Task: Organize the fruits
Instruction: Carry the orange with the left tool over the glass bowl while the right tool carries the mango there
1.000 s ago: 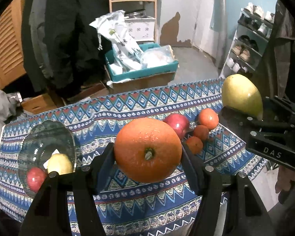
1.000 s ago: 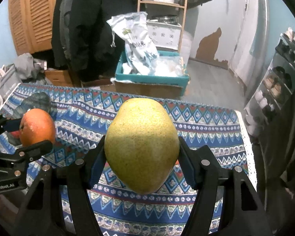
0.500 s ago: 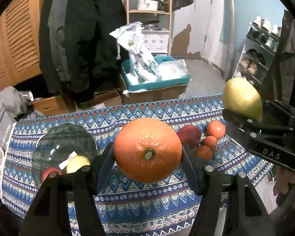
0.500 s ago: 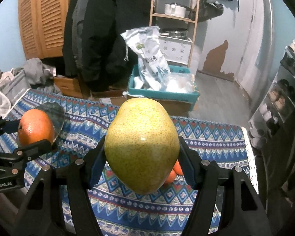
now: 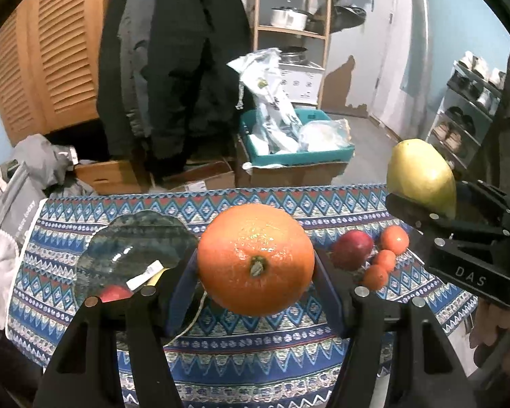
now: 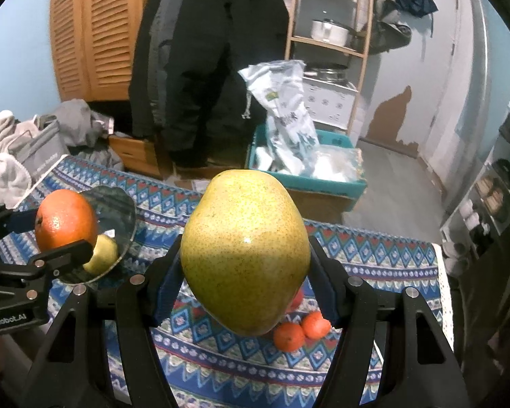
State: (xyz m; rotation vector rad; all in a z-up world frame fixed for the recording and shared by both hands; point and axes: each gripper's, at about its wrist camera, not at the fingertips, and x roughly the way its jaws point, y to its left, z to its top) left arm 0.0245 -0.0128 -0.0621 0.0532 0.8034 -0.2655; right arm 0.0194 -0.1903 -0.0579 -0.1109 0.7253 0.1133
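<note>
My left gripper (image 5: 256,272) is shut on a large orange (image 5: 255,258) and holds it above the patterned tablecloth (image 5: 255,346). My right gripper (image 6: 243,275) is shut on a yellow-green pear (image 6: 244,258), also held in the air. The pear (image 5: 420,176) shows at the right of the left wrist view, the orange (image 6: 66,224) at the left of the right wrist view. A glass bowl (image 5: 132,248) on the table's left holds a red apple (image 5: 114,294) and a yellow fruit (image 6: 102,255). A red apple (image 5: 352,250) and three small tangerines (image 5: 384,260) lie on the cloth at the right.
Behind the table stand a teal crate (image 5: 299,153) with plastic bags on cardboard boxes, dark coats (image 5: 180,68), a wooden shelf with a pot (image 5: 289,17) and a shoe rack (image 5: 472,108). Grey cloth and a towel (image 5: 0,265) lie off the table's left edge.
Both grippers have lifted and pulled back with their fruits; the table and its fruits sit lower and farther in view. The bowl now shows just left of the orange.
</note>
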